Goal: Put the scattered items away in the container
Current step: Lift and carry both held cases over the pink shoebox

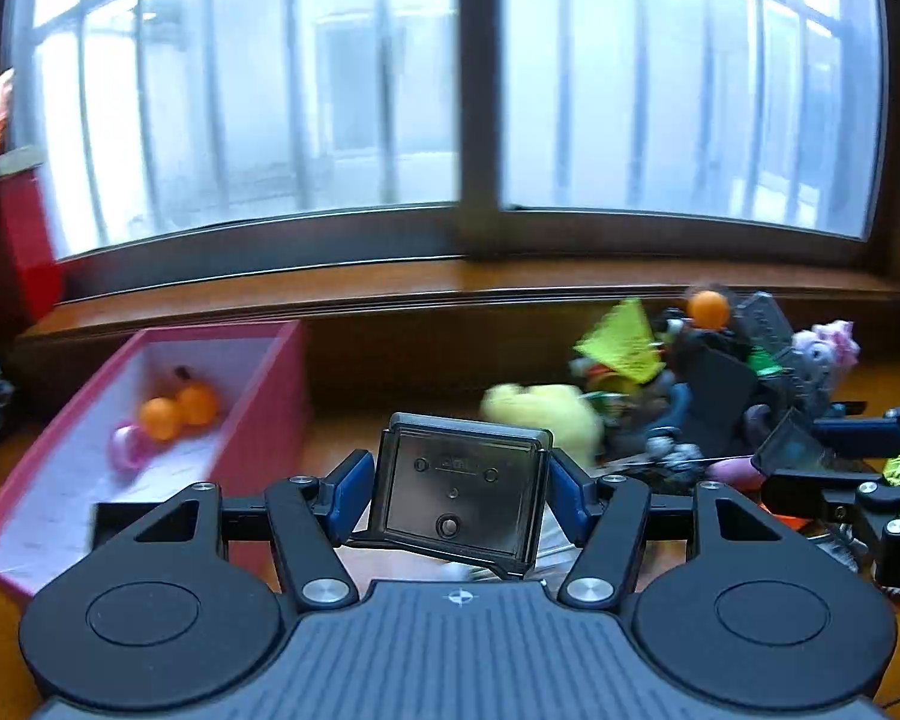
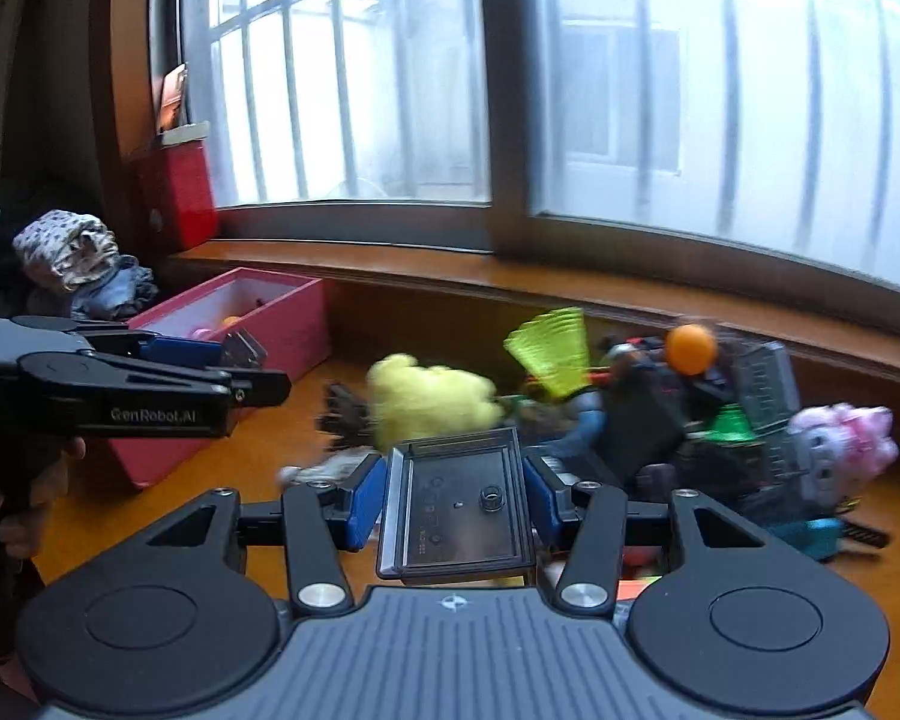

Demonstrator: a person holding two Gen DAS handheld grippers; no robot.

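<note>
My left gripper (image 1: 459,486) is shut on a dark see-through plastic case (image 1: 459,498), held between its blue pads just right of the pink box (image 1: 264,414). In the box lie two orange balls (image 1: 177,411) and a pink item (image 1: 127,444). My right gripper (image 2: 455,498) is shut on a second dark plastic case (image 2: 459,510) in front of the toy pile. The pile holds a yellow plush (image 2: 429,399), a green-yellow shuttlecock (image 2: 552,354), an orange ball (image 2: 690,348) and a pink plush (image 2: 840,444). The right wrist view shows the left gripper (image 2: 240,366) beside the pink box (image 2: 294,330).
A wooden window sill (image 1: 450,282) and barred window run along the back. A red box (image 2: 180,192) stands on the sill at left. Bundled cloth (image 2: 78,258) lies left of the pink box. A person's hand (image 2: 24,516) holds the left gripper's handle. The wooden floor (image 2: 306,414) shows between box and pile.
</note>
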